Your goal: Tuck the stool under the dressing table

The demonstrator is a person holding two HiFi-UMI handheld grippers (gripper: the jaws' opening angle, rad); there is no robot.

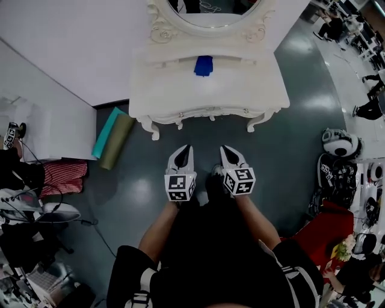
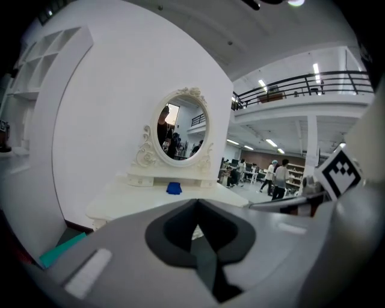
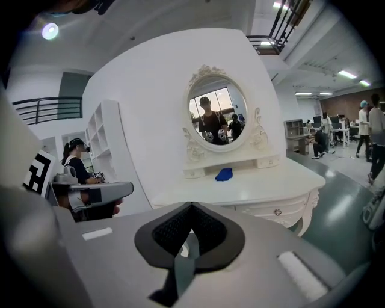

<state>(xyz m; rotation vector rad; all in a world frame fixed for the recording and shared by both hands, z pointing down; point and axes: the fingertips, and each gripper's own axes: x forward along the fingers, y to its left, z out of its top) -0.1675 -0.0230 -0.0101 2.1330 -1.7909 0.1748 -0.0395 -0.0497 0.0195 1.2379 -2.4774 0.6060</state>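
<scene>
The white dressing counter (image 1: 240,84) stands at the upper middle of the head view against a white wall, its oval mirror (image 1: 210,15) at the top edge and a small blue cloth (image 1: 204,65) lying on its top near the mirror's base. Below it, at the centre of the frame, the left tool (image 1: 185,150) and the right tool (image 1: 225,150) hang side by side over the grey-green floor (image 1: 283,156) – both apart from the counter's front edge and pointing toward it. In the left gripper view the left tool (image 2: 198,219) has its jaws pressed together with nothing between them, and the counter (image 2: 138,195), the blue cloth (image 2: 174,188) and the mirror (image 2: 183,123) sit beyond its tip. The right gripper view shows the right tool (image 3: 191,213) likewise pressed together on nothing, with the counter (image 3: 264,183) ahead. A teal roll (image 1: 107,131) and an olive roll (image 1: 118,142) lie on the floor at the counter's left. The stool itself cannot be made out in any view.
</scene>
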